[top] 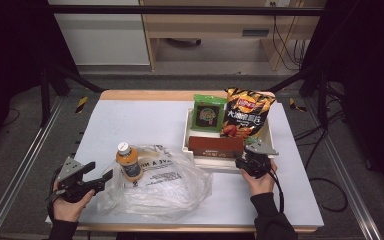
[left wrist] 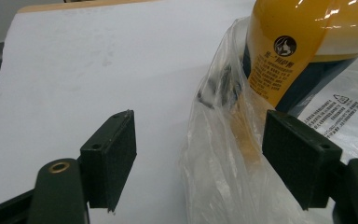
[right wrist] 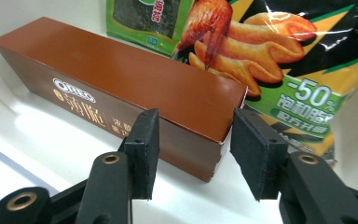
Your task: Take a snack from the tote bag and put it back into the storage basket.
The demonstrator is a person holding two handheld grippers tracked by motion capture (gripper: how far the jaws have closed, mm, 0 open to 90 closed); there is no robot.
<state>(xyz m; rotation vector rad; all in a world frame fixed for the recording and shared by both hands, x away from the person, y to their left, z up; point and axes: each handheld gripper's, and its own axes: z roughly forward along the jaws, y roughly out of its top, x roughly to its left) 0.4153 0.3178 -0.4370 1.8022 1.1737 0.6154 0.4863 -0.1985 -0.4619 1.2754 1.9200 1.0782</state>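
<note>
A brown Oreo box (top: 215,145) (right wrist: 121,79) lies along the front of a white tray (top: 186,136). My right gripper (top: 245,153) (right wrist: 196,135) is at the box's right end. Its jaws stand apart on either side of that end, and I see no pad pressing on it. An orange juice bottle (top: 128,162) (left wrist: 303,51) stands upright on a clear plastic bag (top: 165,185) (left wrist: 223,163). My left gripper (top: 107,176) (left wrist: 198,144) is open at the bag's left edge. Loose film lies between its jaws, close to the right pad (left wrist: 303,158).
Behind the box in the tray lean a green seaweed packet (top: 209,114) (right wrist: 140,18) and a black-and-orange chips bag (top: 245,112) (right wrist: 298,60). The white table top (top: 130,125) lies bare to the left of the tray. Dark frame rails run along both table sides.
</note>
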